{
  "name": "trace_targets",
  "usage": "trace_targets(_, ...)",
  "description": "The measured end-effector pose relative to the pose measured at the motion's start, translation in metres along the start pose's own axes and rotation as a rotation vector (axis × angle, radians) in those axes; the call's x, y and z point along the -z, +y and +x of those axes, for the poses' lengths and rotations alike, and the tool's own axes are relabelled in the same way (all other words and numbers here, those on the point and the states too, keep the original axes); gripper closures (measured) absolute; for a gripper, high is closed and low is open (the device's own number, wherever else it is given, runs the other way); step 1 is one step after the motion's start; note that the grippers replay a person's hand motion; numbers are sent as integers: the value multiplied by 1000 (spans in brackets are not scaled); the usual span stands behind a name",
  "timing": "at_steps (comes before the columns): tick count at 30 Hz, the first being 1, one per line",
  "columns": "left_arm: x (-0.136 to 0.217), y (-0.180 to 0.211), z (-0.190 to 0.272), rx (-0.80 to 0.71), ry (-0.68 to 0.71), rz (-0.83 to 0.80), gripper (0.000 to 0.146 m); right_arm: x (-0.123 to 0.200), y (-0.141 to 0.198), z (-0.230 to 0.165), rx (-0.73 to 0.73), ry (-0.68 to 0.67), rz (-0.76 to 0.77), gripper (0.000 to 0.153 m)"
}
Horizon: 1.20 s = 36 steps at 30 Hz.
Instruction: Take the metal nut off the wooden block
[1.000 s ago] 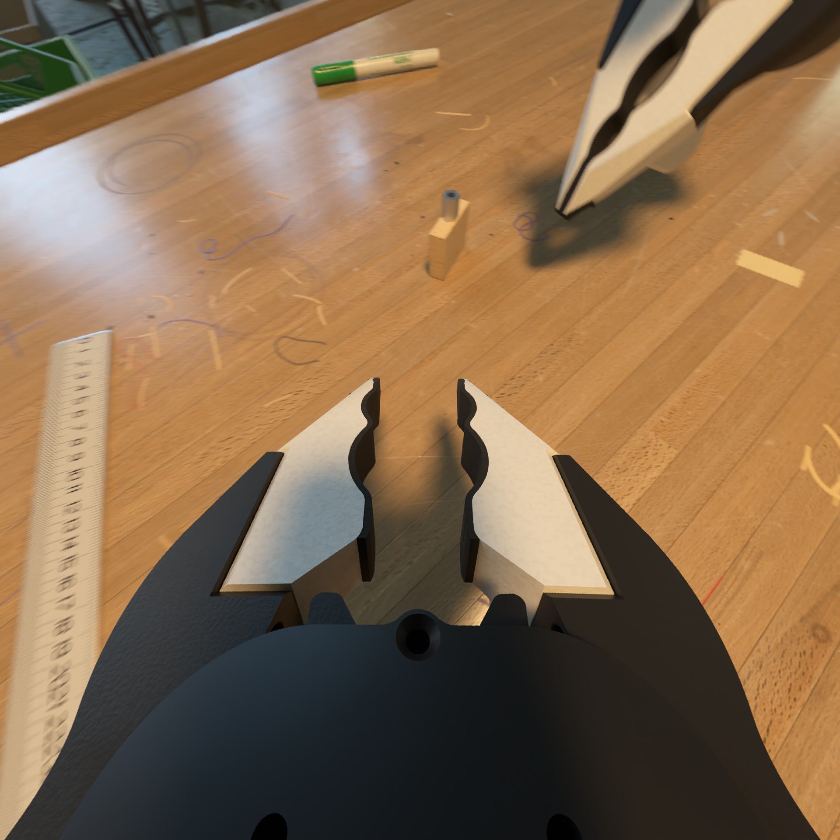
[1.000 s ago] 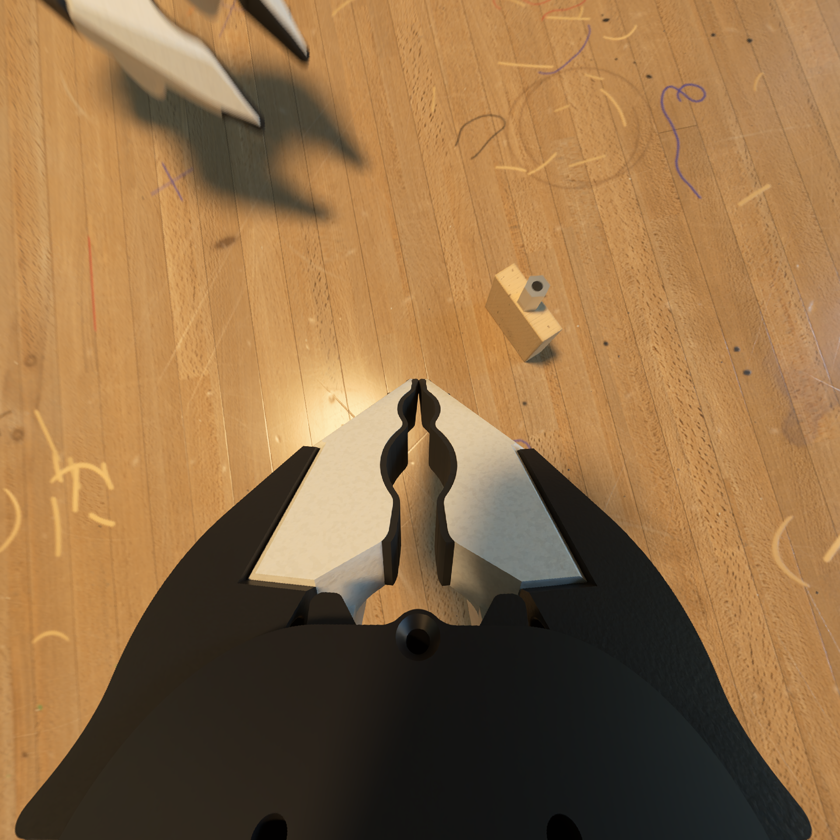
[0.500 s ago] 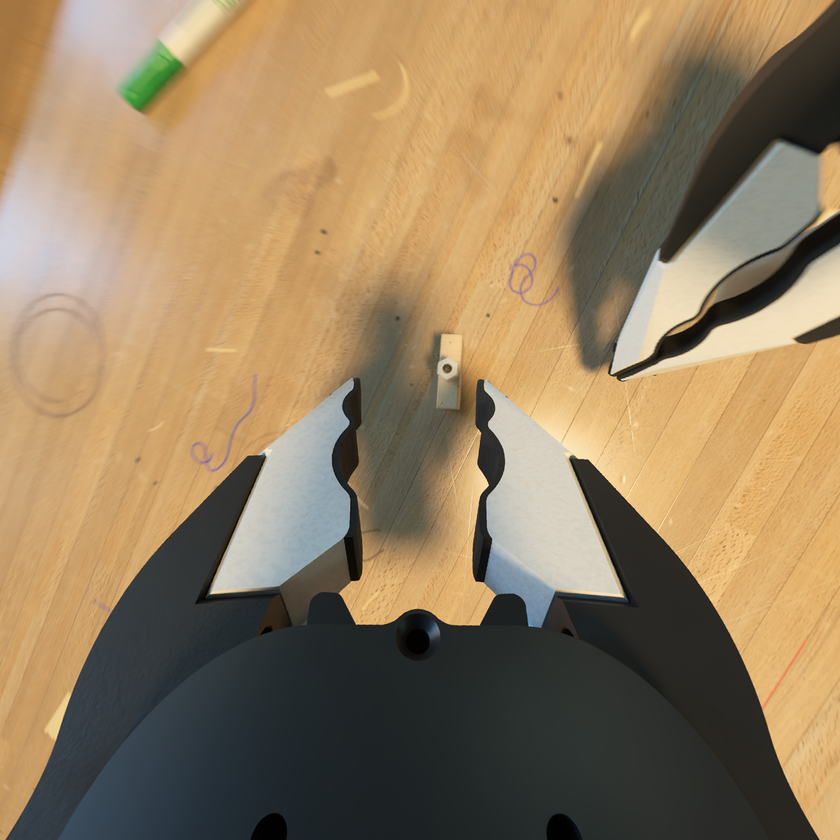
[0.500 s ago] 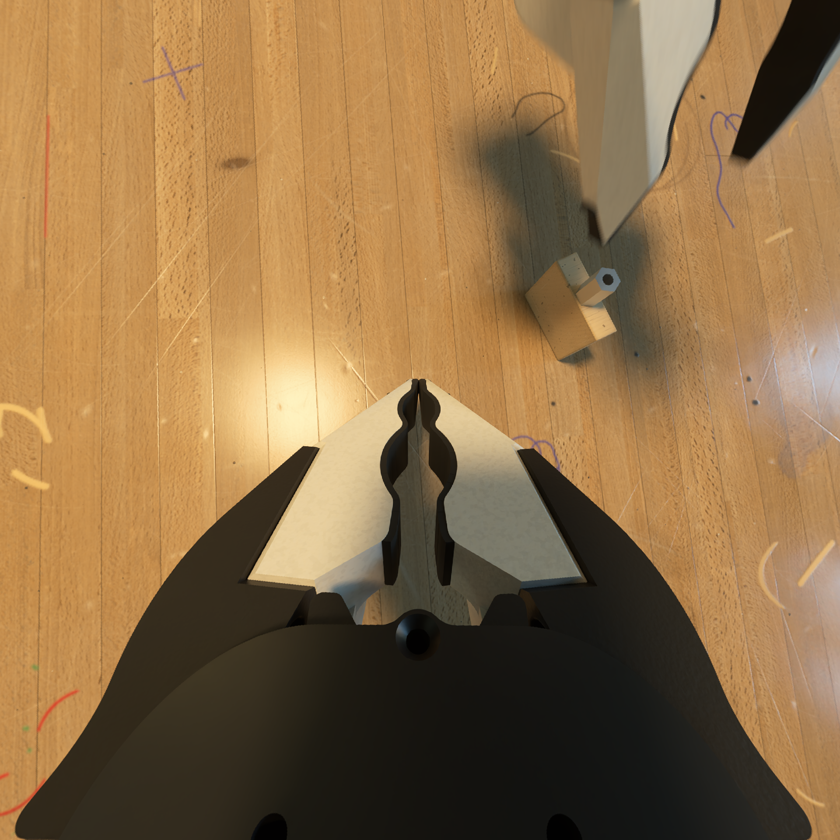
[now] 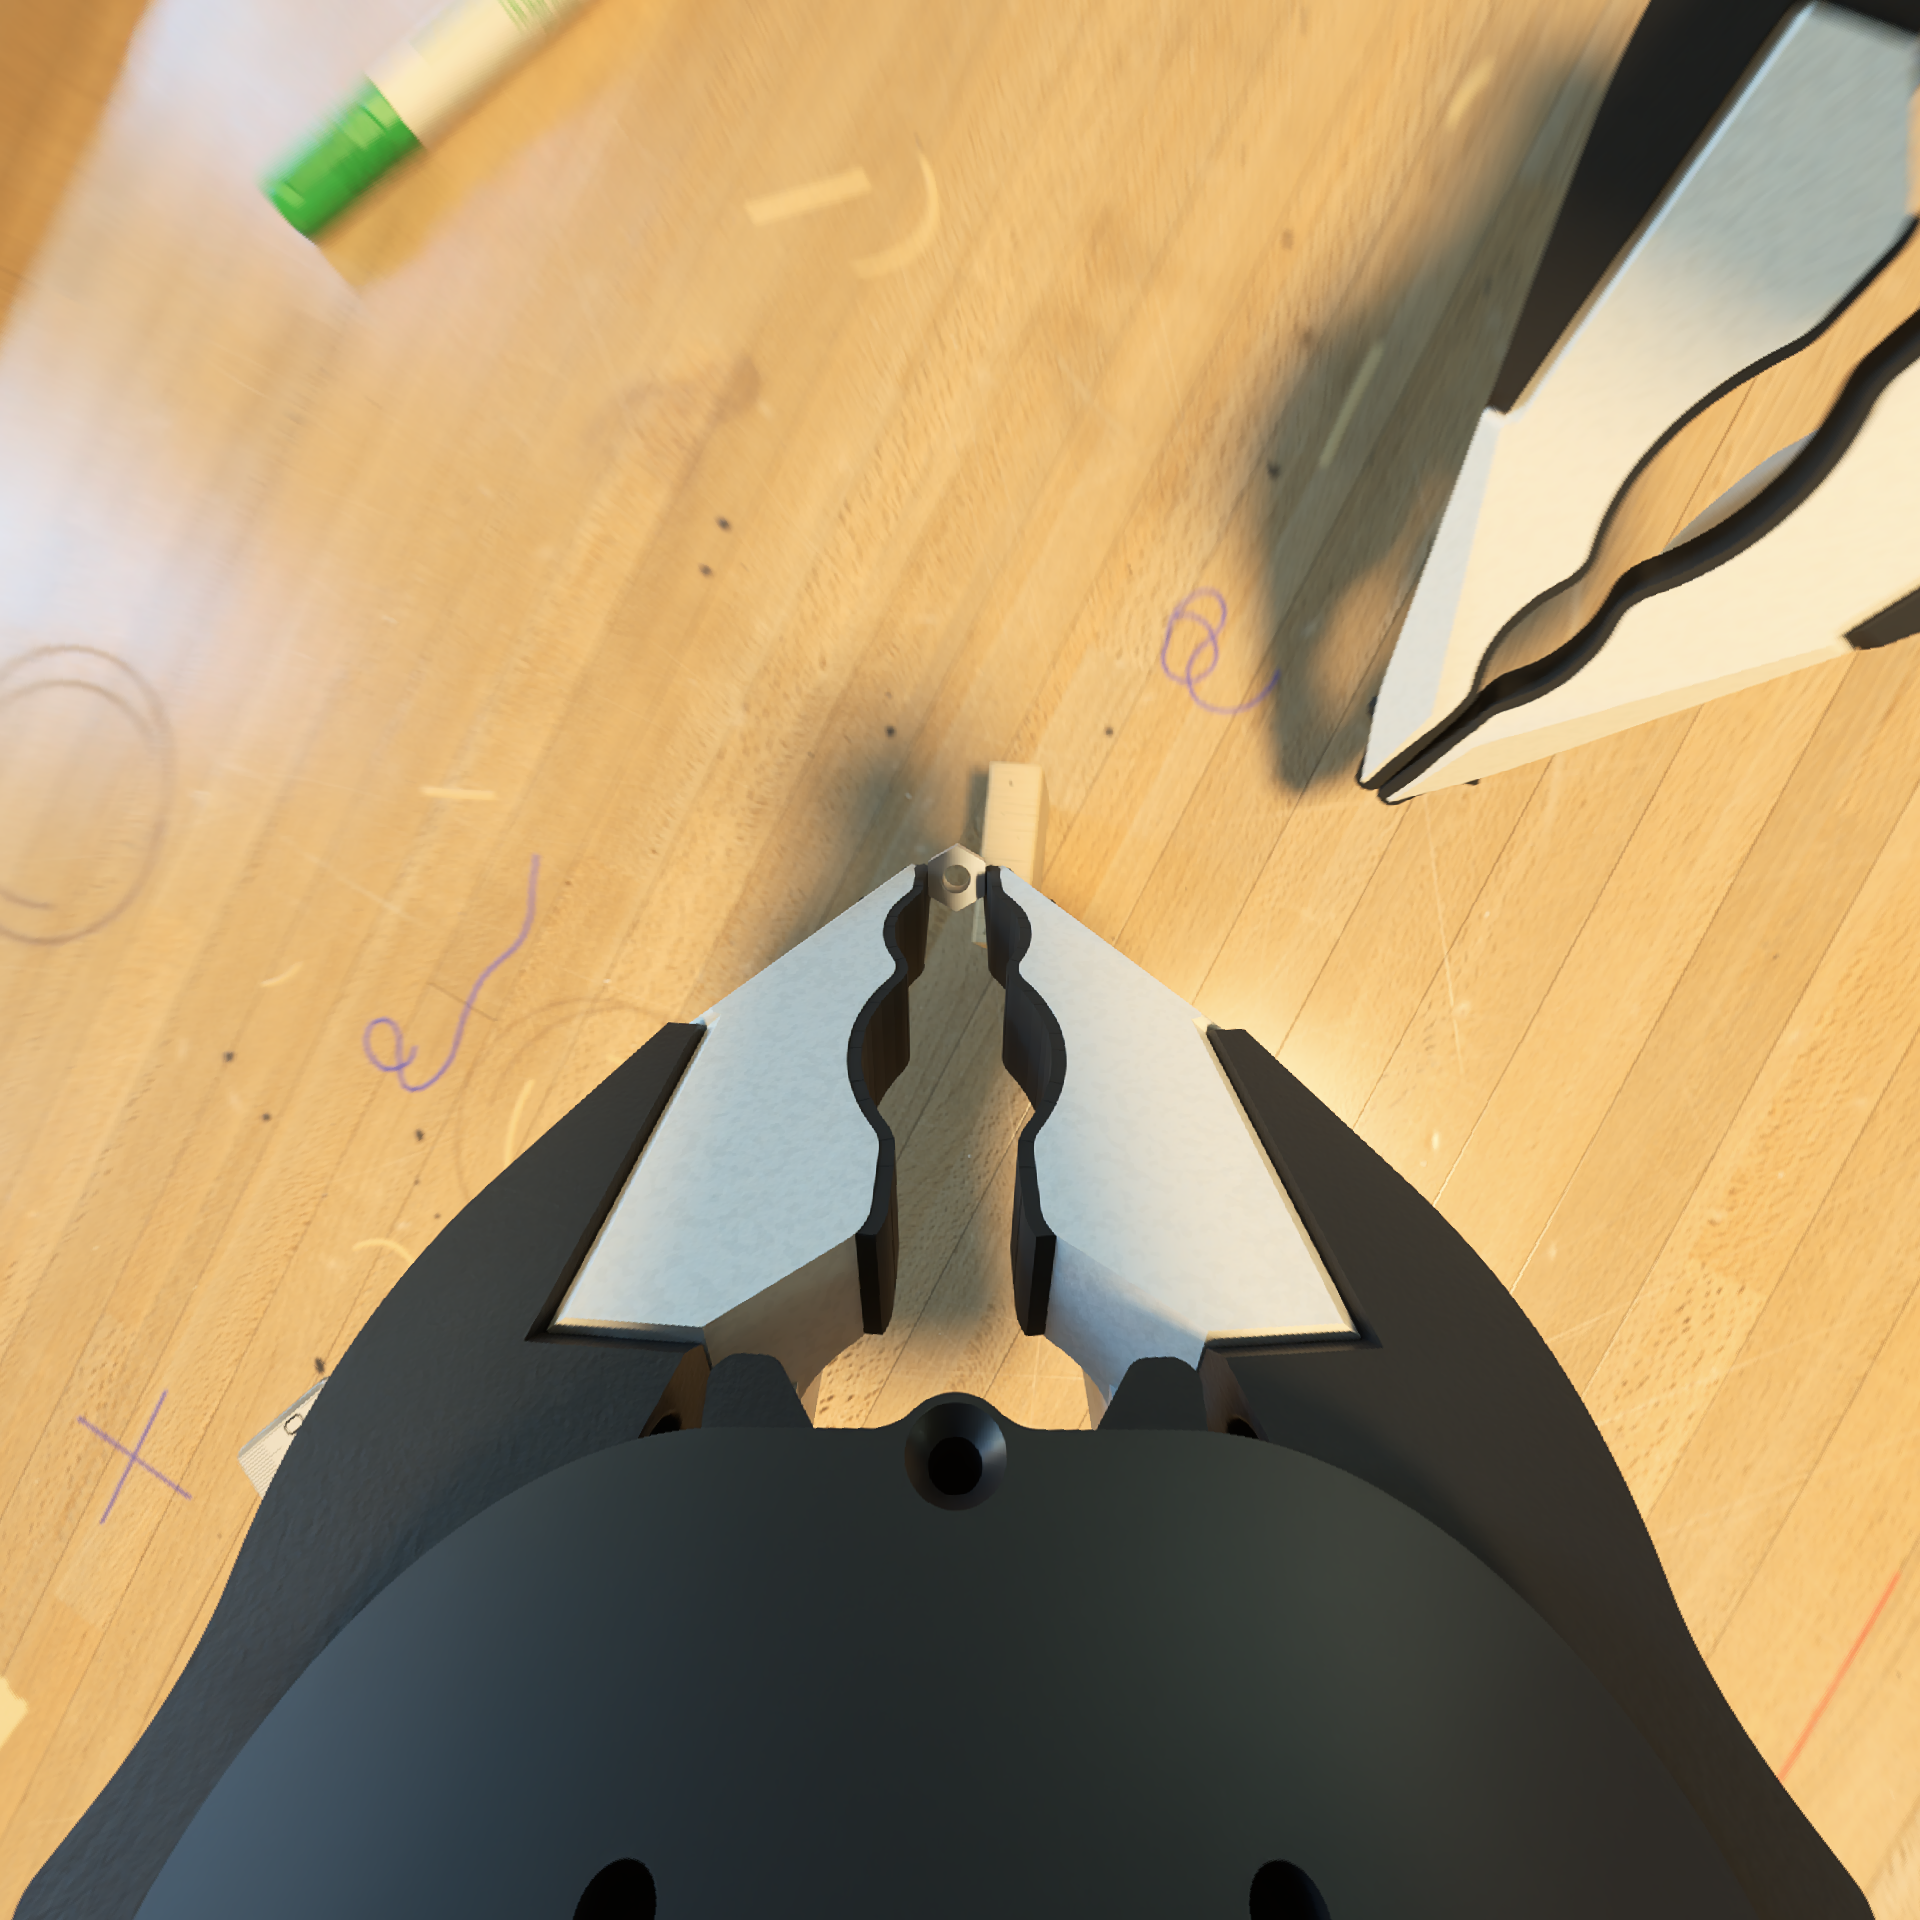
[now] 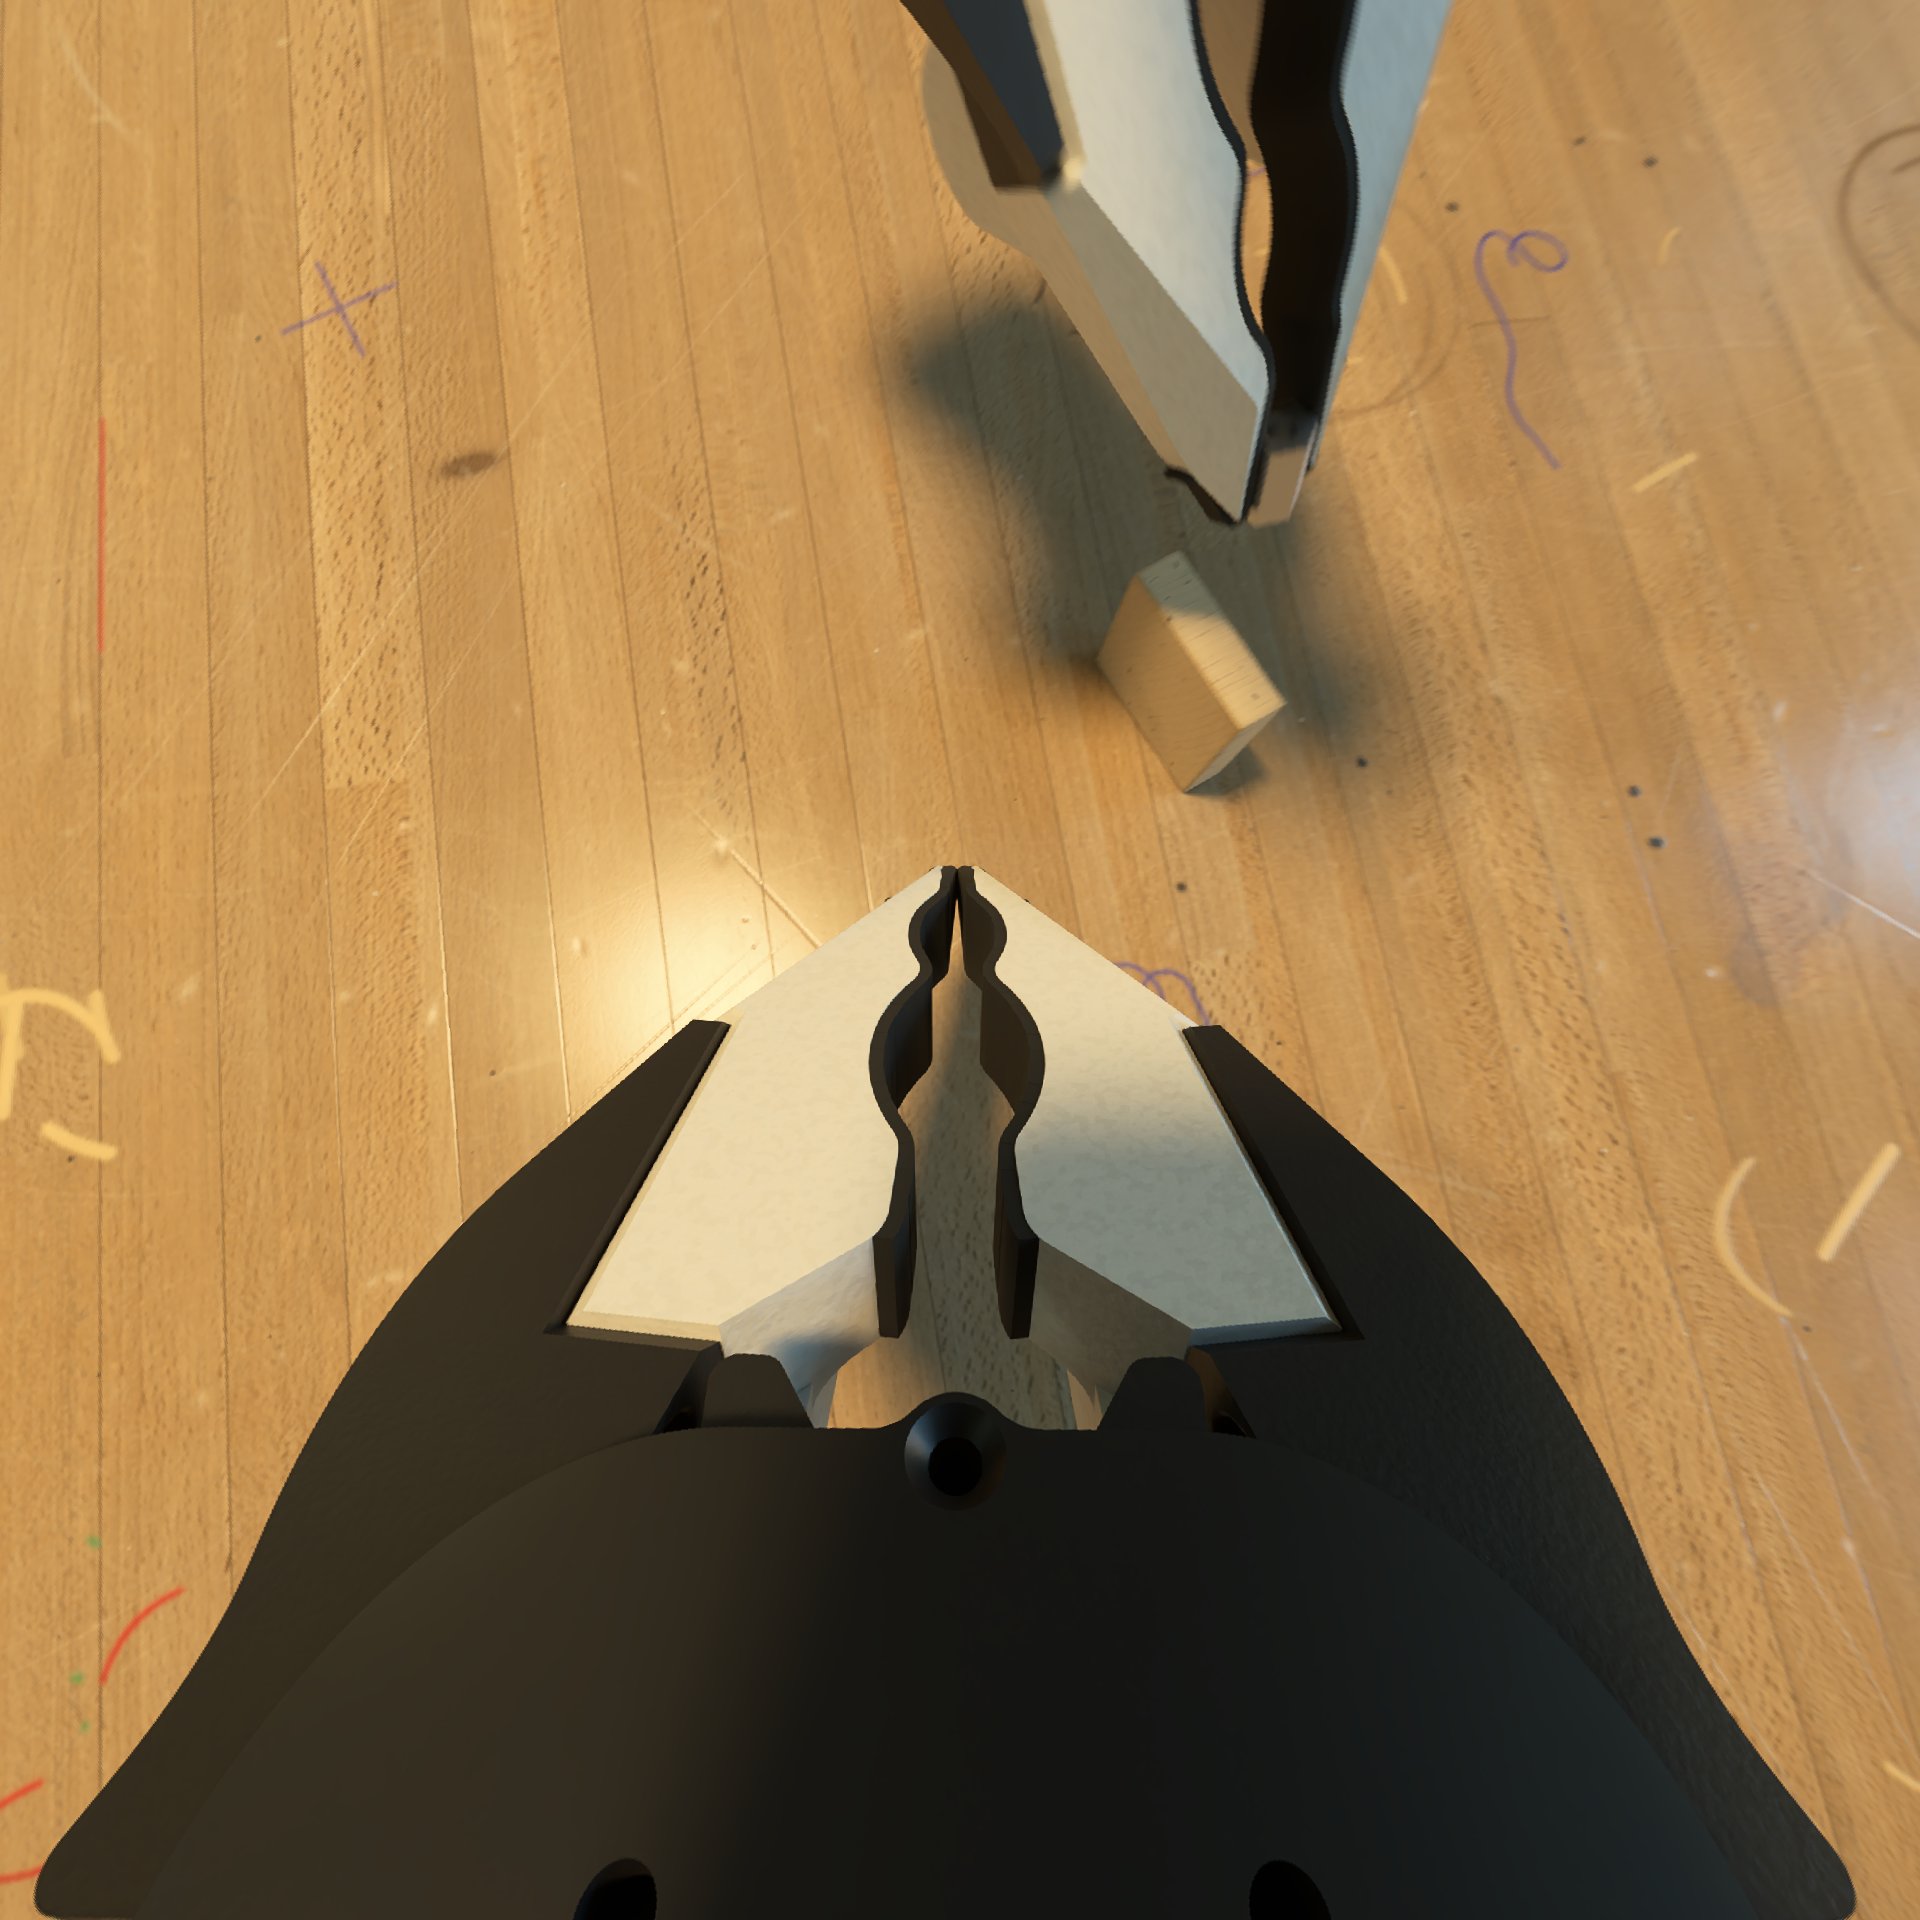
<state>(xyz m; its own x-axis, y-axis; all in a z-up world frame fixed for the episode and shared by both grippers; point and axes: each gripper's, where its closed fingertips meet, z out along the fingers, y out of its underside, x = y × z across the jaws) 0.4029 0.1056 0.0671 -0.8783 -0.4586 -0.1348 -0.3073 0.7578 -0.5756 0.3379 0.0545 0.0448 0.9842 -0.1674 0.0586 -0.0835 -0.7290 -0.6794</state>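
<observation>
My left gripper [image 5: 954, 883] points down and is shut on the small metal hex nut [image 5: 954, 878] at its fingertips. The wooden block [image 5: 1013, 810] lies on the table just below and beyond the tips. In the right wrist view the left gripper [image 6: 1273, 488] holds the nut [image 6: 1288, 462] a little above the block [image 6: 1190, 675], whose top is bare. My right gripper [image 6: 956, 878] is shut and empty, hovering near the block's side. It also shows in the left wrist view [image 5: 1387, 784] at the upper right.
A green-capped marker [image 5: 416, 114] lies at the far left of the wooden table [image 5: 623, 623]. A ruler's corner [image 5: 275, 1439] peeks out beside my left gripper. Pen scribbles and wood shavings are scattered on the table.
My left gripper has come down over the block, shut on the nut and lifted it clear of the block. The right gripper stays shut and has barely shifted.
</observation>
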Motion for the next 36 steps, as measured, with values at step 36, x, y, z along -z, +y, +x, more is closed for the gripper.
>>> trace_targets(36,104,-17,-43,182,-251,475,136,57,-106,42,21,38,160,153)
